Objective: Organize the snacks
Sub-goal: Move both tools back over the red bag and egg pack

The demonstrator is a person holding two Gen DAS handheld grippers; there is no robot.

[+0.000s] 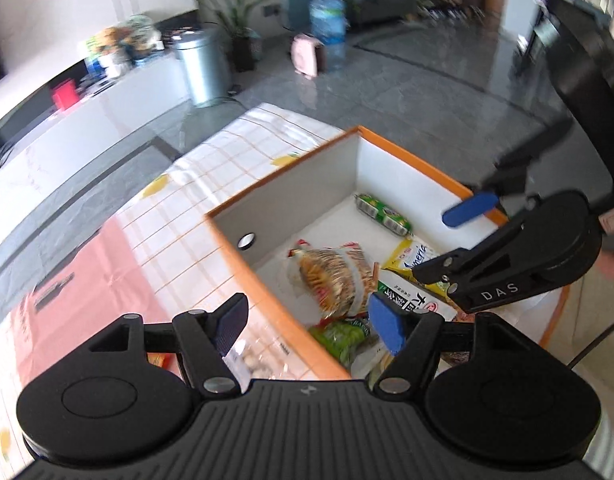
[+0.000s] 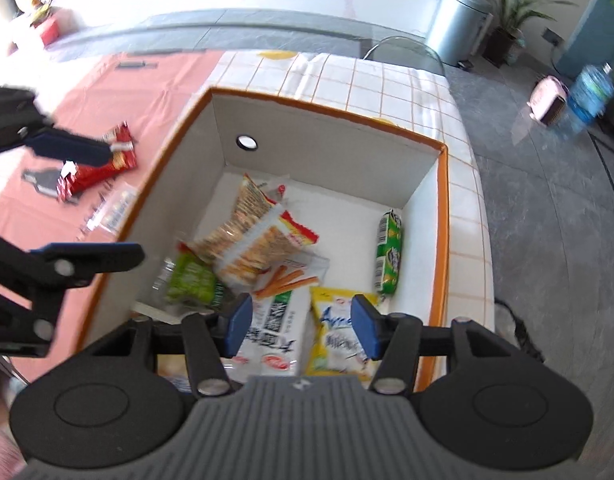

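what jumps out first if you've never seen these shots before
The orange-rimmed box in the middle of the tiled table, with snack packets heaped on its white floor and a green roll lying apart by the right wall. Both sets of tongs, left and right, hang open above the heap, holding nothing. Red packets lie outside the box on the pink cloth.

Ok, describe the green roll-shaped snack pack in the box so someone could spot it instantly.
Look inside the orange-rimmed box on the tiled tablecloth. The green roll pack lies alone along the wall opposite the round hole, apart from the piled packets; it is the only long cylindrical one.
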